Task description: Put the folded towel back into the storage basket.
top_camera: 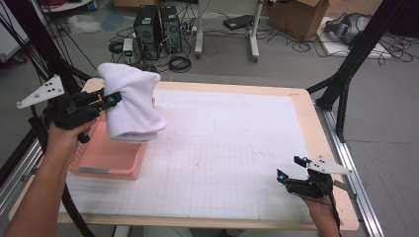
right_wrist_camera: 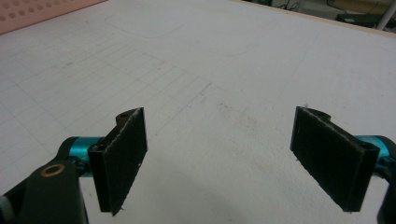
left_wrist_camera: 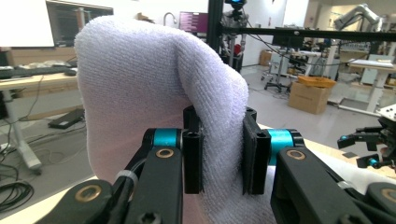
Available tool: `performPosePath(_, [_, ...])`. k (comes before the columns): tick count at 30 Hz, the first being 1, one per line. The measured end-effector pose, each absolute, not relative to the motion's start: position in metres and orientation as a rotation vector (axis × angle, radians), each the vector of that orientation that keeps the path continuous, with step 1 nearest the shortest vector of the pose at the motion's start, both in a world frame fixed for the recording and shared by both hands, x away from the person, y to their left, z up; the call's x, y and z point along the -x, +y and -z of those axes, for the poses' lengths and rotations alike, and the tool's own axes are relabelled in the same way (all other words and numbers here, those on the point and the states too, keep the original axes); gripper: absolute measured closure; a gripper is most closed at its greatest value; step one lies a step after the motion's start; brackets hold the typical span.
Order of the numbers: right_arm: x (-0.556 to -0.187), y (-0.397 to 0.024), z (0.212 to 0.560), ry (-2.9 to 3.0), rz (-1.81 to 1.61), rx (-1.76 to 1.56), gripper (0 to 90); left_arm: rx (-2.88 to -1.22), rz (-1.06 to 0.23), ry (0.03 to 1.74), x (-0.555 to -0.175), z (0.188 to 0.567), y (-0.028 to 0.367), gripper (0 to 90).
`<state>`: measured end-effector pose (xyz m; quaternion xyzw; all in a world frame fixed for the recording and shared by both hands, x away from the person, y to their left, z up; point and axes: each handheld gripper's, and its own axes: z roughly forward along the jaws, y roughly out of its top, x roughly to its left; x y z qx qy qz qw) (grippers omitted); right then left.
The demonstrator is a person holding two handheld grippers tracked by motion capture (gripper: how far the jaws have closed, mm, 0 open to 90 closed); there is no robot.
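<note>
Towel [top_camera: 132, 101]: white terry cloth, bunched and folded over on itself, hanging in the upper left of the high view; its lower edge droops over the far end of the basket. In the left gripper view the looped weave shows plainly, with a deep crease running down the middle and a rounded hump on top.
Towel's hold: a thick fold of it sits between the two black pads, which press on it from both sides.
Left gripper [top_camera: 111, 100]: at the left edge of the high view, lying roughly level and pointing toward the frame's right, jaws closed on the towel.
Basket [top_camera: 106, 165]: pink, perforated sides, rectangular, at the lower left of the table, under the towel.
Right gripper [top_camera: 291, 168]: at the lower right of the high view, low over the mat, jaws spread wide with nothing between them.
Mat [top_camera: 237, 148]: white, faint grid lines, covering most of the wooden table [top_camera: 309, 113].
</note>
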<state>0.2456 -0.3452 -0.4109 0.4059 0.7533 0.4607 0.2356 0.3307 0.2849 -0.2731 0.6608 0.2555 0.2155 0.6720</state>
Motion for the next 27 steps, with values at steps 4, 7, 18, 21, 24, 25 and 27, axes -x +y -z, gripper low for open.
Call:
performPosePath(4, [-0.246, -0.346, 0.412, 2.067, -1.255, -1.114, 17.5, -1.481, -0.49, 0.588, -0.33, 0.275, 0.295, 73.9])
performPosePath(7, [-0.246, -0.345, 0.413, 2.071, -1.248, -1.117, 17.5, -1.46, -0.495, 0.61, -0.331, 0.278, 0.308, 73.9])
performPosePath(18, [-0.245, -0.347, 0.416, 2.08, -1.215, -1.112, 17.5, -1.425, -0.52, 0.658, -0.33, 0.283, 0.344, 73.9])
performPosePath(21, [-0.245, -0.346, 0.416, 2.078, -1.214, -1.112, 17.5, -1.42, -0.518, 0.682, -0.33, 0.29, 0.357, 73.9])
performPosePath(24, [-0.246, -0.343, 0.415, 2.09, -1.214, -1.098, 17.5, -1.441, -0.503, 0.689, -0.331, 0.298, 0.362, 73.9])
performPosePath(25, [-0.246, -0.342, 0.416, 2.095, -1.212, -1.09, 17.5, -1.448, -0.499, 0.691, -0.332, 0.301, 0.364, 73.9])
performPosePath(27, [-0.247, -0.339, 0.416, 2.106, -1.207, -1.075, 17.5, -1.458, -0.489, 0.696, -0.333, 0.307, 0.366, 73.8])
